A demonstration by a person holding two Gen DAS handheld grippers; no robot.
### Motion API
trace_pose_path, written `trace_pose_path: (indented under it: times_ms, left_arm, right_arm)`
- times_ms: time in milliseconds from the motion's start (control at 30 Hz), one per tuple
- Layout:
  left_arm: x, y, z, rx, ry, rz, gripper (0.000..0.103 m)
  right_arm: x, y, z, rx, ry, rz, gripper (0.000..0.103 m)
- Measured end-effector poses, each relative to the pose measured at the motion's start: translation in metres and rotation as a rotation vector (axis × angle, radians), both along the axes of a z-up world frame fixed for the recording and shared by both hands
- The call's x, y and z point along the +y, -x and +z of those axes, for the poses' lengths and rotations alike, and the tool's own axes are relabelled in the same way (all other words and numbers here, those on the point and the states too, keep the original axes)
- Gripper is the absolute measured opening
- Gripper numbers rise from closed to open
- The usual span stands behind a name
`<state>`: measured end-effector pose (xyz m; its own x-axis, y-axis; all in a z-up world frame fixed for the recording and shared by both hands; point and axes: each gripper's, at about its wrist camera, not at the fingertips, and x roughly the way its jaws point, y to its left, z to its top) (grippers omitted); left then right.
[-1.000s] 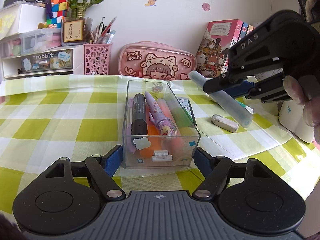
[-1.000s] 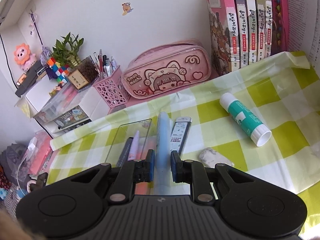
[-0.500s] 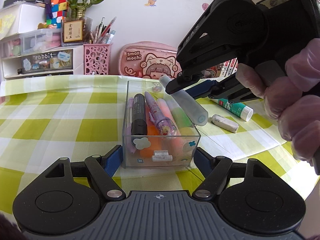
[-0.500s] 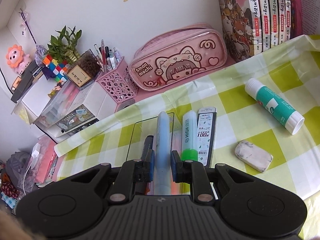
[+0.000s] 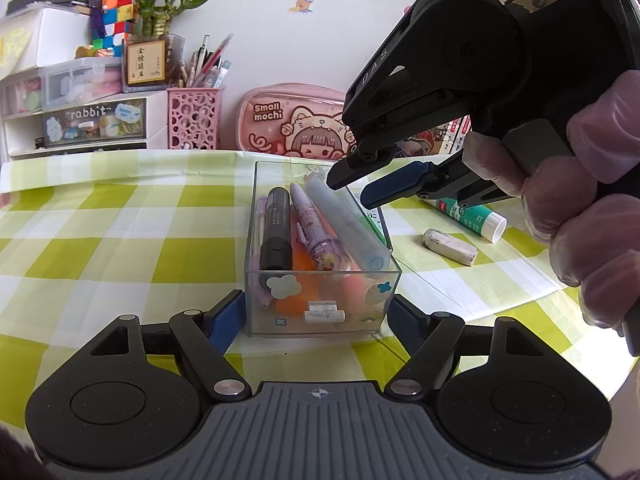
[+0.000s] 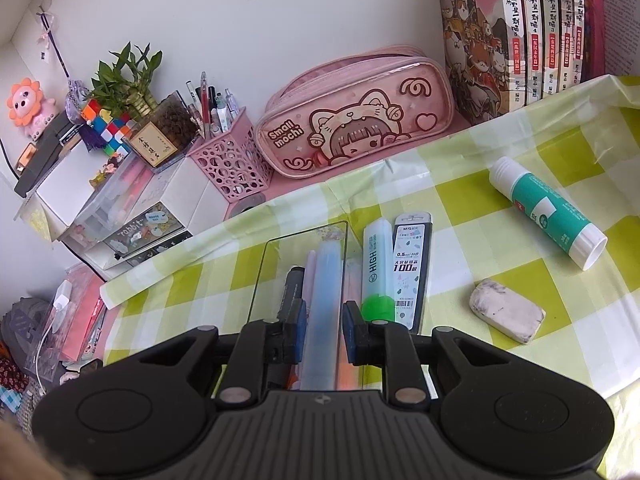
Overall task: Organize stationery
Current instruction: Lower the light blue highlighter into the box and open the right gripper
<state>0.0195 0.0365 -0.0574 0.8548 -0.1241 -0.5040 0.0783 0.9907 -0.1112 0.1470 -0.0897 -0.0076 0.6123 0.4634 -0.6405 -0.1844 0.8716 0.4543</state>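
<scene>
A clear plastic box [image 5: 253, 216] stands on the checked cloth, and my left gripper [image 5: 316, 316] is shut on its near end, one pad on each side wall. Inside lie a black marker [image 5: 276, 232], a purple pen [image 5: 316, 232] and, on top, a pale blue highlighter [image 5: 348, 232]. My right gripper [image 5: 350, 190] hovers over the box's far right corner. Its jaws are opening, and the pale blue highlighter [image 6: 326, 280] lies free below them with a gap on each side. A green highlighter [image 6: 376, 264] and a lead refill case [image 6: 412, 264] lie just right of the box [image 6: 260, 280].
An eraser [image 6: 506, 314] and a glue stick [image 6: 548, 212] lie on the cloth to the right. Against the wall stand a pink pencil case [image 6: 356, 124], a pink pen holder [image 6: 228, 164], books [image 6: 520, 40] and small drawers [image 5: 88, 120]. The table's edge is near on the right.
My right gripper carried the pale blue highlighter leftwards over the box, then let it go. The highlighter now lies in the box. The left gripper has kept still.
</scene>
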Motion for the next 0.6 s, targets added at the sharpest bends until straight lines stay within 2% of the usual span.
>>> trace_pose_path:
  times_ms: [33, 433, 600]
  left_arm:
    - [0.000, 0.000, 0.000, 0.000, 0.000, 0.000, 0.075]
    - [0.000, 0.000, 0.000, 0.000, 0.000, 0.000, 0.075]
    - [0.000, 0.000, 0.000, 0.000, 0.000, 0.001, 0.075]
  right_arm:
    - [0.000, 0.001, 0.001, -0.004, 0.003, -0.002, 0.031]
    - [-0.021, 0.004, 0.010, -0.046, 0.018, -0.040, 0.045]
    - [-0.035, -0.007, 0.014, -0.070, 0.061, -0.071, 0.045]
